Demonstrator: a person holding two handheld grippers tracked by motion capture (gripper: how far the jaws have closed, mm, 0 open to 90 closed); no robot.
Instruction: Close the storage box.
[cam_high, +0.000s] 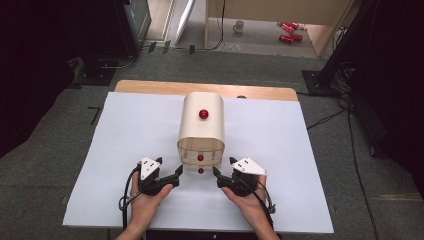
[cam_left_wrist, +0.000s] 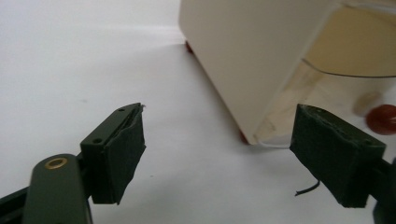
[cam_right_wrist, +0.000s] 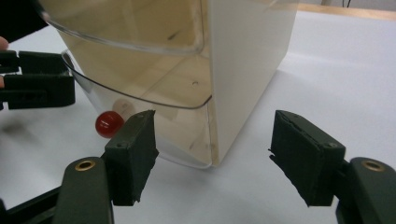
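A small cream cabinet (cam_high: 201, 125) with a rounded top stands in the middle of the white sheet. A red knob (cam_high: 203, 114) sits on its top. Its clear drawers face me, each with a red knob (cam_high: 200, 158). My left gripper (cam_high: 176, 174) rests open just left of the drawer fronts, and my right gripper (cam_high: 218, 177) rests open just right of them. In the left gripper view the open gripper (cam_left_wrist: 219, 126) faces the cabinet's corner (cam_left_wrist: 243, 60) and a drawer knob (cam_left_wrist: 382, 119). In the right gripper view the open gripper (cam_right_wrist: 215, 121) faces the lower clear drawer (cam_right_wrist: 154, 112) and its knob (cam_right_wrist: 108, 123). The left gripper (cam_right_wrist: 37, 84) lies beyond.
The white sheet (cam_high: 130, 145) covers a wooden table (cam_high: 150, 87) whose far edge shows. On the floor beyond are a mug (cam_high: 239, 26), red cans (cam_high: 289, 31) and a wooden frame. Black stands and cables flank the table.
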